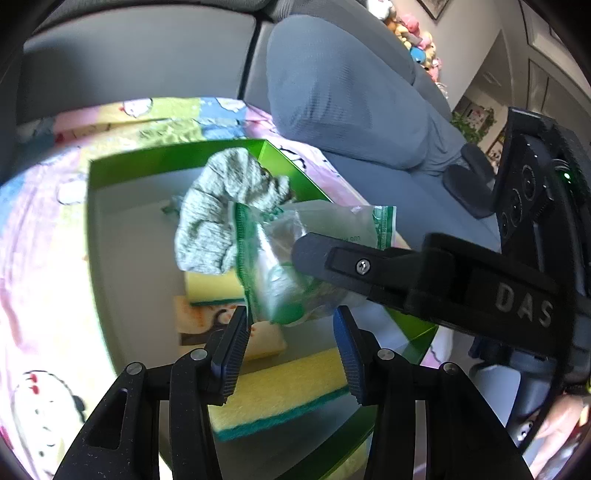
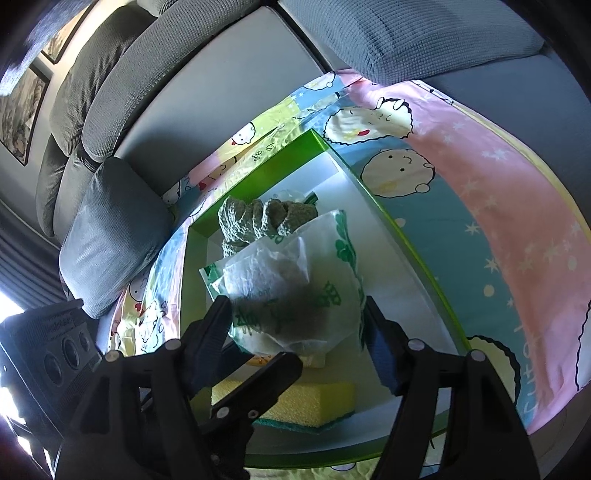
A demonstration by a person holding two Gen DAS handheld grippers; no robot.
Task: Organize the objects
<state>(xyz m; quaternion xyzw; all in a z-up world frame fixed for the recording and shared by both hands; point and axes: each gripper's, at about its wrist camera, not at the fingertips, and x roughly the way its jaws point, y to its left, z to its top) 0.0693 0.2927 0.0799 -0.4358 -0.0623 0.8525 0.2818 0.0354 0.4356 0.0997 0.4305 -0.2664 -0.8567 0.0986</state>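
A green-walled box (image 1: pixel 177 157) with a white floor lies on a cartoon-print sheet; it also shows in the right wrist view (image 2: pixel 417 254). Inside are a grey knitted cloth (image 1: pixel 229 199) (image 2: pixel 255 218), yellow sponges with teal undersides (image 1: pixel 284 387) (image 2: pixel 291 402) and a small picture card (image 1: pixel 207 321). A clear plastic bag with green print (image 1: pixel 280 266) (image 2: pixel 291 295) hangs over the box. My left gripper (image 1: pixel 291 325) is open just below the bag. My right gripper (image 2: pixel 295 321) is wide open with the bag between its fingers; one right finger (image 1: pixel 332 258) lies against the bag in the left wrist view.
The sheet (image 2: pixel 498 206) covers a grey sofa seat. Grey cushions (image 2: pixel 114 236) sit behind and left of the box, and another (image 1: pixel 343 92) beyond its far corner. Soft toys (image 1: pixel 417 33) are piled at the back of the room.
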